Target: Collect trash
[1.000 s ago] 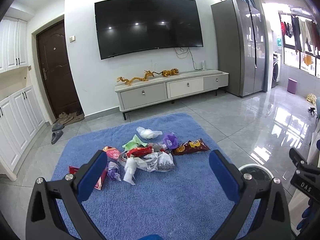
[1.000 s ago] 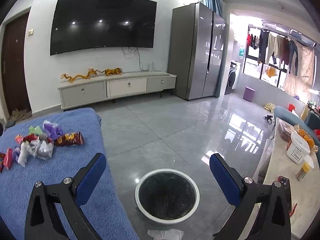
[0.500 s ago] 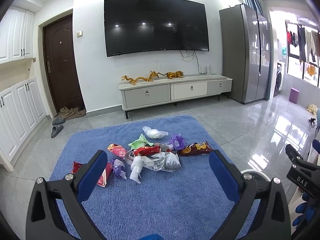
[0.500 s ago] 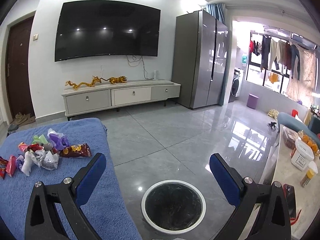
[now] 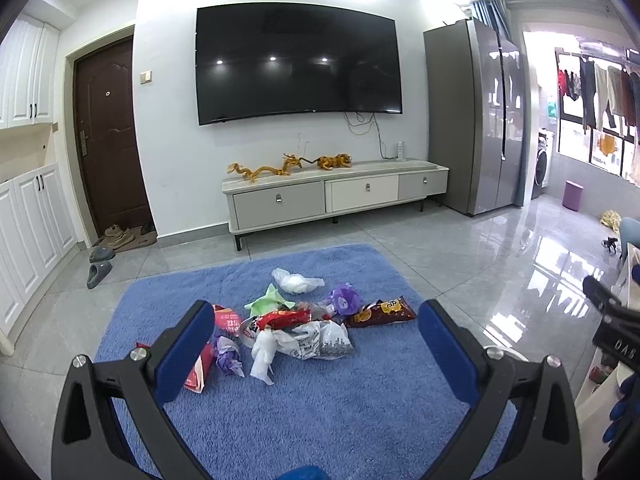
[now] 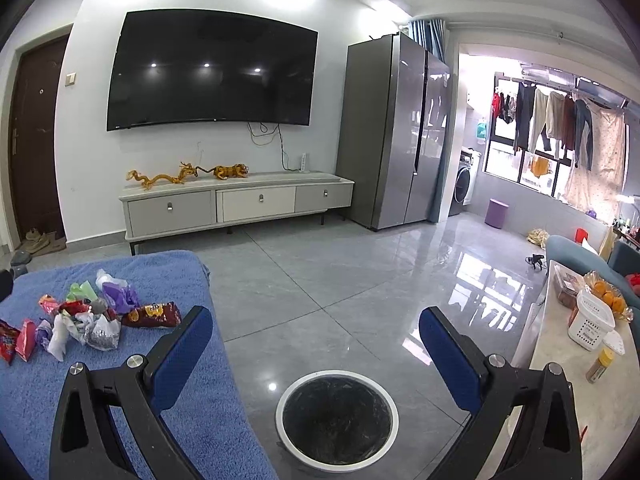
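Note:
A heap of trash lies on a blue rug: crumpled white plastic bags, a purple wrapper, a green scrap, red packets and a brown snack bag. My left gripper is open, held above the rug's near part, with the heap seen between its blue pads. The same trash heap shows at the left in the right wrist view. My right gripper is open and empty, above a round white-rimmed bin with a black liner on the tiled floor.
A TV cabinet stands against the far wall under a wall-mounted TV, a tall fridge to its right. Slippers lie by the door. A white counter with a basket and jar runs along the right. Grey tiles lie between.
Both grippers have risen and tilted upward, so the trash heap and the bin sit lower and farther off in their views. Both stay open and empty.

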The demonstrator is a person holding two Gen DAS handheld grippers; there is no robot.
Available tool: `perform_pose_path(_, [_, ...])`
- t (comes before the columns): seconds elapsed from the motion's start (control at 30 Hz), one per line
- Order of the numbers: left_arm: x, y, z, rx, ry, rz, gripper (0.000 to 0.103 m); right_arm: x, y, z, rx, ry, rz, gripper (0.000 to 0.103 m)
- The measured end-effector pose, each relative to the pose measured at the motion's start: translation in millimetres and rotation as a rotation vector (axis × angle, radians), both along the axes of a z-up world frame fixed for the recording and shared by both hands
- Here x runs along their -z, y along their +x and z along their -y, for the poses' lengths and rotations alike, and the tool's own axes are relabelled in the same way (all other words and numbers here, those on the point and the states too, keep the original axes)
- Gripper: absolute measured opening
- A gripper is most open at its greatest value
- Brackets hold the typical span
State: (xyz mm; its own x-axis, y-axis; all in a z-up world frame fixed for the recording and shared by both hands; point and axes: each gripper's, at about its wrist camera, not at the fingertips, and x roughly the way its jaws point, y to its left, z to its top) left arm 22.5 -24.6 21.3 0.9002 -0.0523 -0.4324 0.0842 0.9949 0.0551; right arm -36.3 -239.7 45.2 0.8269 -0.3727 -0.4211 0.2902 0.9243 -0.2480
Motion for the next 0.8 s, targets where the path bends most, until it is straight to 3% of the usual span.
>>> perform_pose_path(0.43, [10,34,-15,-0.037,-0.011,-0.051,0.102,2,38,14,-0.027,0.040,-0.005,0.103])
perform_pose_path(0.8, [24,59,-19,-0.042,-0.007,-0.091,0.102,21,65,30,-0.045,0.086,-0.080,0.103])
